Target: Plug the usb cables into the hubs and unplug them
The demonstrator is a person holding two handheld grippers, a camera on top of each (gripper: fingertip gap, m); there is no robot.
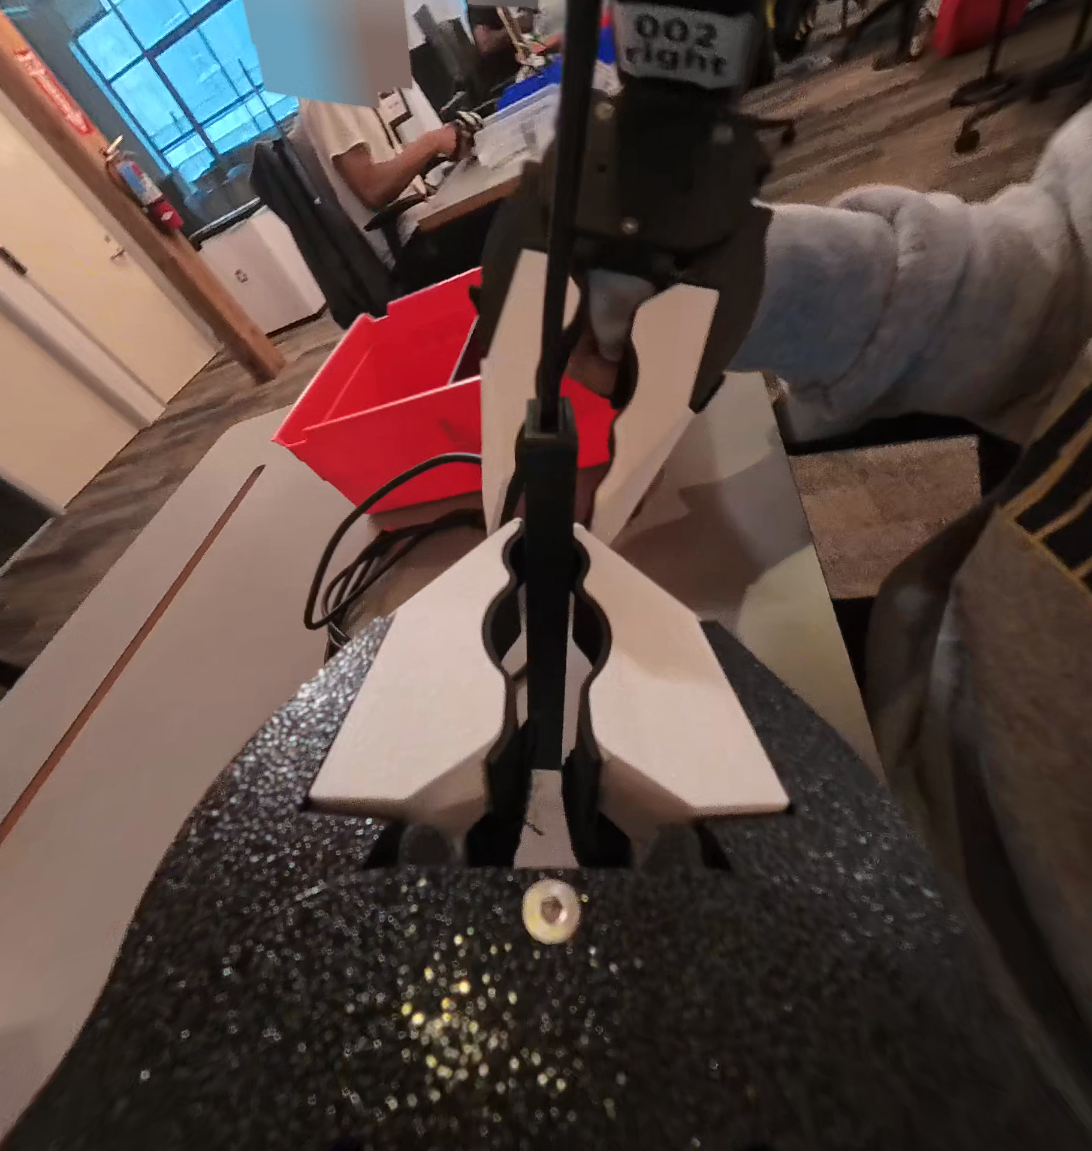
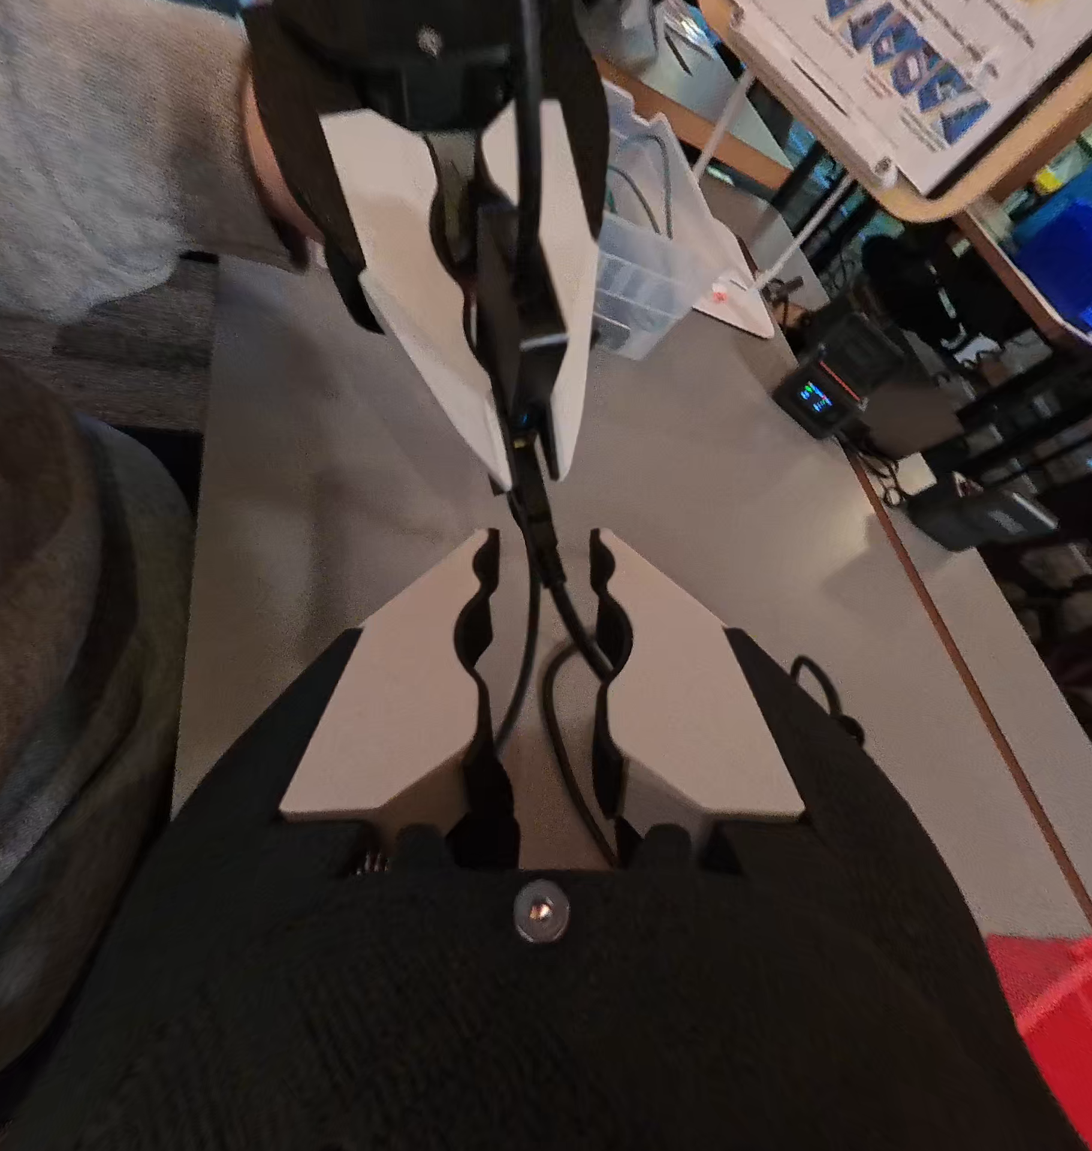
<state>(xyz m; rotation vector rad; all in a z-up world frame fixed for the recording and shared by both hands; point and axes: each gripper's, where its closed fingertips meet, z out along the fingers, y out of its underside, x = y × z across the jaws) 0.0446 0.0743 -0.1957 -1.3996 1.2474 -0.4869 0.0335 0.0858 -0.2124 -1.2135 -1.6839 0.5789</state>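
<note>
Two claws face each other above the tabletop (image 2: 687, 498), and the black hub (image 1: 550, 560) is up between them, off the surface. My left claw (image 1: 548, 542) is pressed together on the hub, pinching its narrow body between the white pads, with the far end of the hub sticking out past the fingertips. A black usb cable (image 1: 559, 249) rises from that far end. In the right wrist view a black plug (image 2: 540, 498) juts from the hub's end and its cable curves down between my fingers. My right claw (image 2: 542, 535) is spread, its two white pads standing well apart on either side of that cable; I cannot tell whether they touch it. More black cable lies looped on the pale tabletop below. A red bin (image 1: 400, 405) sits farther along the tabletop, behind the hub in the left wrist view. A clear plastic container (image 2: 649, 274) stands near the opposite end.
</note>
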